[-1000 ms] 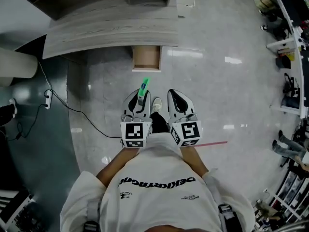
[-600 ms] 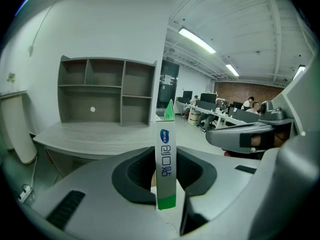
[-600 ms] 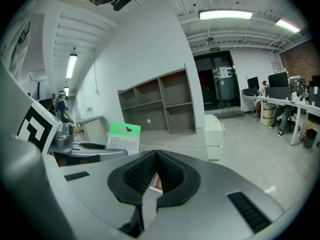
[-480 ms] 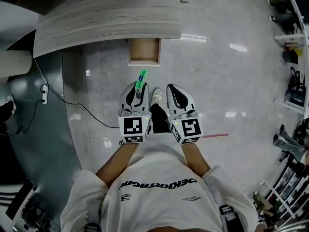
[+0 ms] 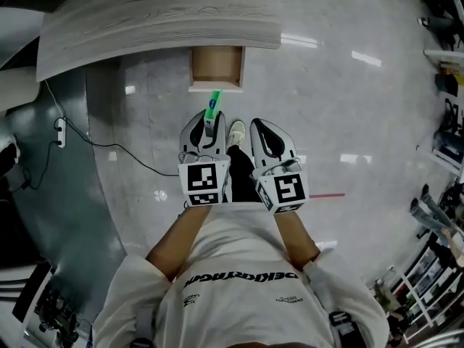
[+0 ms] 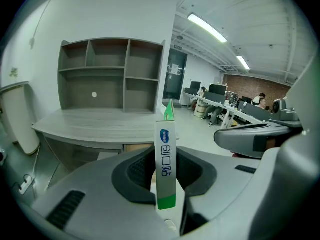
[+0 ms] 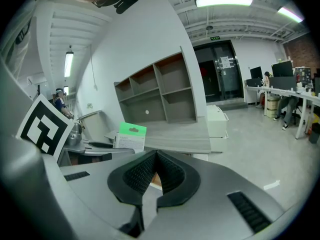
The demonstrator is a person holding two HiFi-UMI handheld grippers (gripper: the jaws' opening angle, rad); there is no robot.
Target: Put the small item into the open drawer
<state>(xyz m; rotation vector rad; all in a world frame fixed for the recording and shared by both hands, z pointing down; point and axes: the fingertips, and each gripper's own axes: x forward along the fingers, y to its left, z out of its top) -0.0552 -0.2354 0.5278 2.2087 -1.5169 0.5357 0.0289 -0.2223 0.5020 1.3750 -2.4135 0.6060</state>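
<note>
The small item is a narrow white box with a green end [image 5: 213,107]. My left gripper [image 5: 208,119] is shut on it, and it sticks up and forward from the jaws. In the left gripper view the box [image 6: 166,134] stands upright, pinched between the dark pads [image 6: 140,170]. The open wooden drawer [image 5: 216,67] juts from under the grey desk [image 5: 159,17], just beyond the box. My right gripper [image 5: 261,127] is alongside, shut with nothing in it; its pads [image 7: 142,174] meet. From there the box [image 7: 131,137] shows at the left.
A grey shelf unit [image 6: 110,74] stands on the desk. A power strip [image 5: 60,132] and black cable [image 5: 123,158] lie on the floor at left. A red floor line [image 5: 330,194] runs at right, and a white cabinet [image 7: 217,126] stands beside the desk. The person's shoe [image 5: 235,131] is between the grippers.
The desk and open drawer have come slightly closer to the grippers as the person moves toward them. The left gripper's hold on the box is unchanged, and the right gripper stays shut.
</note>
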